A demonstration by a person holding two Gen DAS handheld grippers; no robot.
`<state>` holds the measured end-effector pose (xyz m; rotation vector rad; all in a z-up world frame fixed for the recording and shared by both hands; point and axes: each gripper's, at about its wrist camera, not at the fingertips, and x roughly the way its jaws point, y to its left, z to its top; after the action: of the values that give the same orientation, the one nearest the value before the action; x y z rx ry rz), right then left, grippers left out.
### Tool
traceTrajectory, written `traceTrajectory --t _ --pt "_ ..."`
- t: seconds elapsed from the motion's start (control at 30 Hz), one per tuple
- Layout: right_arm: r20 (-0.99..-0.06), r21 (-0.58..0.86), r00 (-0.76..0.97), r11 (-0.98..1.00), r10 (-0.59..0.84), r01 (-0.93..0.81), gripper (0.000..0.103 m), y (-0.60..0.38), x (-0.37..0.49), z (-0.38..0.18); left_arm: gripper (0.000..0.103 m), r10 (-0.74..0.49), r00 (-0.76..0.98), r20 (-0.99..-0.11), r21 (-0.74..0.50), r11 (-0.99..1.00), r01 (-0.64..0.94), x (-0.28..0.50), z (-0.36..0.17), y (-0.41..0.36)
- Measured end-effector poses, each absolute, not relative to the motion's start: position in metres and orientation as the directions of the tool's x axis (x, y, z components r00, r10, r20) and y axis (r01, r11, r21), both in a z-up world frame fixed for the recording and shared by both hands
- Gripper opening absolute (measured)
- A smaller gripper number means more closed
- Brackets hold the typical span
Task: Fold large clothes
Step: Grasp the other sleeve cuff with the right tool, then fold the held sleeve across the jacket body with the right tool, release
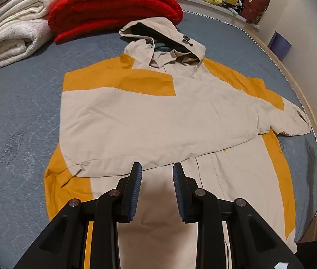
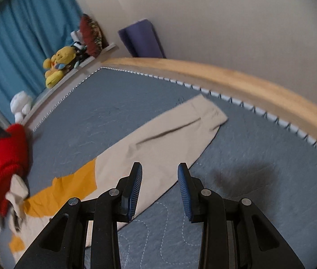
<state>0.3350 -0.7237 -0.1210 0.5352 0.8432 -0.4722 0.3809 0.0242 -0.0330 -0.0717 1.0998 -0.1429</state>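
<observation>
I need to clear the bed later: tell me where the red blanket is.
In the left wrist view the folded red blanket lies at the far end of the bed, right of the rolled cream blanket and just behind the jacket's hood.

The jacket (image 1: 158,116) is viewed from above its hem, facing the hood. Its sleeve (image 2: 158,143) is viewed closely from the right wrist. The red blanket (image 1: 113,6) is shared.

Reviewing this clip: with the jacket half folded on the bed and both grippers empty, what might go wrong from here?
1. The left gripper hovers open over the folded-over sleeve's edge; a pinch there may catch the jacket body underneath too.
2. The other sleeve stretches toward the wooden bed rail; the open right gripper sits mid-sleeve, so the cuff may trail.
3. The hood touches the red blanket.
</observation>
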Motion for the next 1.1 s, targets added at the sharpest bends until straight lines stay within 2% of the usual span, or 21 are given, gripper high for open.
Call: traceTrajectory --t 0.23,0.5,0.77,0.8,0.83,0.93,1.0,1.1 --pt "-0.834 0.300 0.536 0.706 -0.132 0.641 0.036 -0.751 0.341 -0.174 0.026 -0.154 0.431 -0.889 -0.136 0.988 0.074 0.393 -0.044 0.024" --pt "-0.854 0.415 0.521 0.585 -0.015 0.697 0.035 -0.777 0.358 -0.238 0.026 -0.151 0.423 -0.894 -0.142 0.988 0.053 0.403 -0.050 0.030" --pt "-0.809 0.474 0.582 0.503 -0.075 0.723 0.035 -0.788 0.368 -0.254 0.026 -0.155 0.425 -0.892 -0.147 0.988 0.054 0.404 -0.049 0.035" --pt "-0.809 0.477 0.583 0.487 -0.083 0.732 0.033 -0.791 0.370 -0.254 0.026 -0.155 0.428 -0.890 -0.147 0.988 0.052 0.404 -0.048 0.035" --pt "-0.811 0.474 0.578 0.476 -0.091 0.741 0.024 -0.794 0.371 -0.254 0.026 -0.156 0.431 -0.889 -0.148 0.988 0.051 0.404 -0.047 0.036" --pt "-0.820 0.450 0.559 0.467 -0.123 0.762 0.011 -0.799 0.377 -0.249 0.026 -0.158 0.439 -0.884 -0.152 0.987 0.049 0.403 -0.042 0.040" --pt "-0.813 0.419 0.561 0.513 -0.156 0.749 0.005 -0.793 0.386 -0.232 0.026 -0.159 0.447 -0.880 -0.156 0.987 0.045 0.403 -0.038 0.044" --pt "-0.777 0.413 0.606 0.589 -0.169 0.694 0.004 -0.773 0.399 -0.198 0.026 -0.166 0.462 -0.871 -0.174 0.984 0.026 0.403 -0.030 0.053"
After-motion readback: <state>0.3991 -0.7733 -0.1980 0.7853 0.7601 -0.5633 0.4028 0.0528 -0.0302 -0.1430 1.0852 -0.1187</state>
